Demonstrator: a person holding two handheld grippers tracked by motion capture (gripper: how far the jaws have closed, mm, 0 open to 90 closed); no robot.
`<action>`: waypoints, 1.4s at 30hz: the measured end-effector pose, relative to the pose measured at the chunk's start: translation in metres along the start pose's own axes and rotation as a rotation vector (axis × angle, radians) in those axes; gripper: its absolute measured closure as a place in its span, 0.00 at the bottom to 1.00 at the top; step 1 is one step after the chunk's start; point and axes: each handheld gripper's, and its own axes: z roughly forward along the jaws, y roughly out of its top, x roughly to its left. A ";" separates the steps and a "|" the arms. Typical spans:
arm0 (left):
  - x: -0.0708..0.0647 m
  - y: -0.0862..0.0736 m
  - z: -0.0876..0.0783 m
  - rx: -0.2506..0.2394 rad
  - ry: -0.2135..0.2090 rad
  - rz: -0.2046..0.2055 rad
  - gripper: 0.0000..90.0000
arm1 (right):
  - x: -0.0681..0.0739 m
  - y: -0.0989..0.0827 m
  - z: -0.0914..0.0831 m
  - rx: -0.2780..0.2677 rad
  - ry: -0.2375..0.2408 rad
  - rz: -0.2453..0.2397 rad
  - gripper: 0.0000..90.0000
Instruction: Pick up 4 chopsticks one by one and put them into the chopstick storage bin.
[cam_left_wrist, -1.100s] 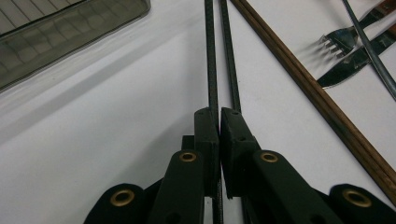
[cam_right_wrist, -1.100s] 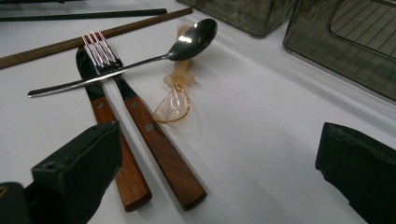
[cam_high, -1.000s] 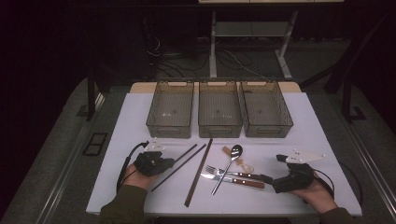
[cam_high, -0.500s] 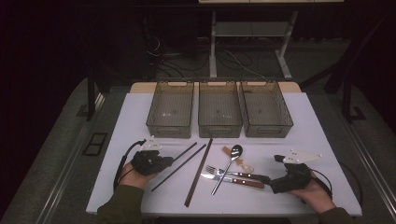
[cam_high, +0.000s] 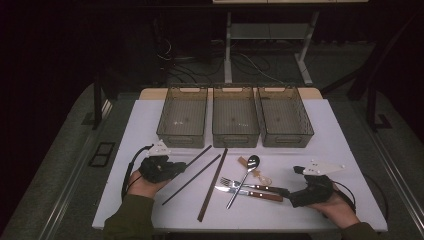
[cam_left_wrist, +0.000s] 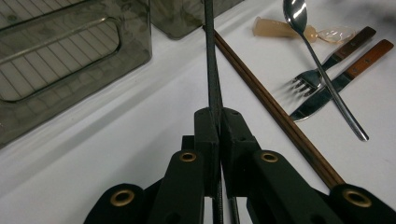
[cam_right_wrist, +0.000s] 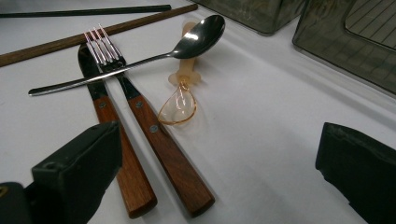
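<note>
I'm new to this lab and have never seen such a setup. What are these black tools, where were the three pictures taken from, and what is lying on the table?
A person holds a two-jaw gripper in each hand. One camera looks down from above; one rides on each gripper, looking along its jaws. The left gripper is shut on a thin black chopstick. The right gripper is open, near the wooden handles of a fork and knife. A spoon lies across them. A brown chopstick and three bins are on the white table.

text: you can read none | labels: none legible | brands: none on anything before you | numbers: none | signs: none
</note>
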 end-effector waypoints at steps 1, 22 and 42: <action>0.000 0.001 0.000 -0.002 0.003 -0.003 0.95 | 0.000 0.000 0.000 0.000 0.000 0.001 0.01; 0.015 0.021 0.001 -0.044 -0.004 -0.024 0.95 | -0.002 0.000 -0.001 0.001 -0.006 0.006 0.01; 0.040 0.050 0.005 -0.089 0.020 -0.051 0.95 | -0.003 0.000 -0.002 -0.006 -0.009 0.014 0.01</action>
